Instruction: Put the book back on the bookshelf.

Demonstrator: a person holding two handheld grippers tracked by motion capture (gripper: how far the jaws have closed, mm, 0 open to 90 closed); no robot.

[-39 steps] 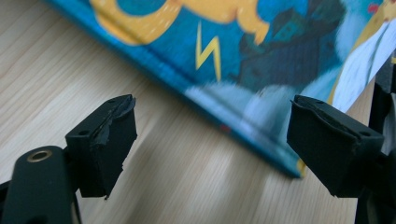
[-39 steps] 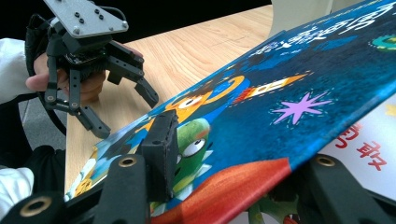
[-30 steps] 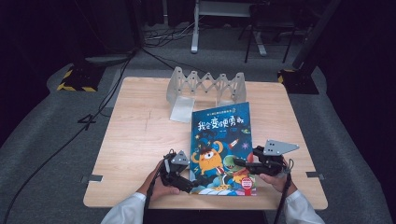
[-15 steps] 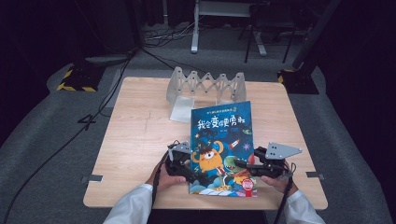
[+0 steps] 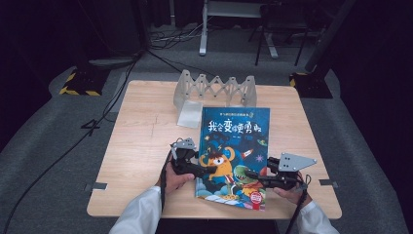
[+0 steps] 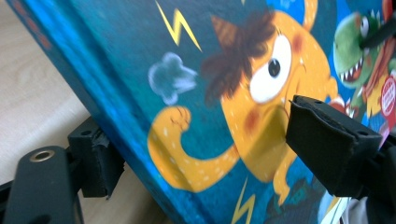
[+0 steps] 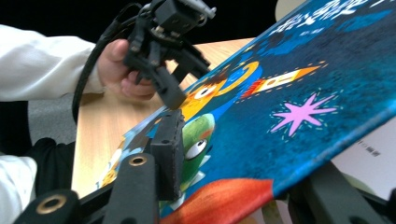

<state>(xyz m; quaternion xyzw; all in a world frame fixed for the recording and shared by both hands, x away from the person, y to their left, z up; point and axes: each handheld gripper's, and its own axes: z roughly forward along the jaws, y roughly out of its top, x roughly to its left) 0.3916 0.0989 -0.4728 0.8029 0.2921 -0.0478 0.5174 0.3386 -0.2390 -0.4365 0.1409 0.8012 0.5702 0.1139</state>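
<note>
Both grippers pinch the picture book lying near-centre on the wooden table: the left gripper straddles its left edge, the right gripper bites the lifted right cover. The glossy, stiff cover could slip or crease if they pull unevenly.

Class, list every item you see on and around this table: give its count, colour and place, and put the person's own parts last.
Picture book: one, blue cover, right of table centre.
Folding rack: one, pale grey, zigzag, at the far edge.
Clear sheet: one, pale, in front of the rack.
Table: one, light wood.
Left gripper: one, black, jaws either side of the book's left edge.
Right gripper: one, black, at the book's near right edge.
Sleeves: two, white.
</note>
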